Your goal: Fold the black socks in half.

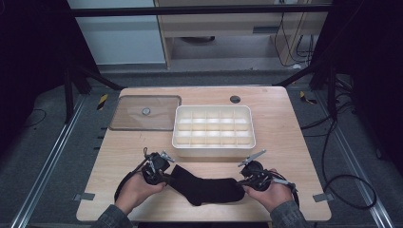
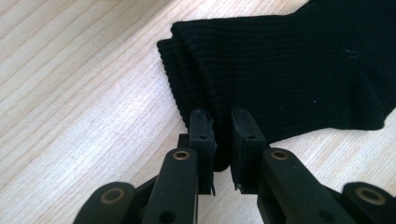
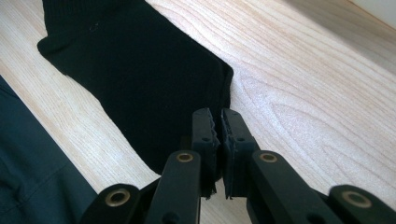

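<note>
2 hand-held grippers work 1 black sock (image 1: 205, 188), which lies flat on the near part of the wooden table (image 1: 285, 123), stretched left to right between the person's hands.

Left gripper (image 1: 164, 176): jaws clamped on the ribbed cuff end of the sock. In the left gripper view (image 2: 223, 128) the cuff edge sits pinched between the 2 black pads, with layered folds of rib fabric just above them.

Right gripper (image 1: 242, 182): jaws clamped on the opposite, toe end. In the right gripper view (image 3: 218, 125) the pads stand nearly together with a thin edge of sock (image 3: 140, 79) caught between them; a dark sleeve (image 3: 32, 177) shows at lower left.

Both hands rest low at the table's near edge, 1 at each end of the sock.

Beyond the sock, near the table's middle: white divider box (image 1: 214, 149), open, with a grid of small compartments. Its clear lid (image 1: 145, 113) lies flat just left of it, at the far left of the table.
</note>
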### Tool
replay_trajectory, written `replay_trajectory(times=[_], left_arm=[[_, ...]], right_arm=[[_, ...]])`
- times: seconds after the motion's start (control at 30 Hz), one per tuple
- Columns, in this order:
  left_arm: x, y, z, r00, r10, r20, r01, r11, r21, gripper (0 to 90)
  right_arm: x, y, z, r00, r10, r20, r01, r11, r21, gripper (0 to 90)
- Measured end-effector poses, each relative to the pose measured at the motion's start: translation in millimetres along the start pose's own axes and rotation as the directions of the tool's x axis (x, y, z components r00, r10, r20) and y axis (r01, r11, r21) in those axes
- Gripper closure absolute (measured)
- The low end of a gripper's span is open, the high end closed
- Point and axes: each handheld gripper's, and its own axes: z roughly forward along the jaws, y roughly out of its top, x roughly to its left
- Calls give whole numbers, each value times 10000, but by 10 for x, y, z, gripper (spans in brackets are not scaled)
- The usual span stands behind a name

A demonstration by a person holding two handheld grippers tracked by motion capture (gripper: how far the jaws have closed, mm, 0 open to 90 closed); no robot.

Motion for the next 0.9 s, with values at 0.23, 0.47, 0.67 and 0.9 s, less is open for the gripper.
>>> replay_trajectory(times=[0.23, 0.47, 0.67, 0.9], left_arm=[[17, 3, -31, 10000, 16, 48, -16, 10000, -61, 802], [11, 30, -114, 9999, 125, 43, -123, 9997, -230, 803], [0, 50, -207, 9996, 289, 19, -288, 9991, -312, 802], [42, 26, -292, 9996, 281, -29, -281, 9989, -377, 802]], right_arm=[[16, 1, 7, 9999, -101, -11, 101, 9999, -67, 855], [2, 1, 5, 10000, -53, -83, 52, 9999, -159, 855], [29, 36, -1, 9999, -60, -111, 58, 9997, -238, 855], [42, 78, 30, 9998, -115, -170, 108, 9990, -424, 854]])
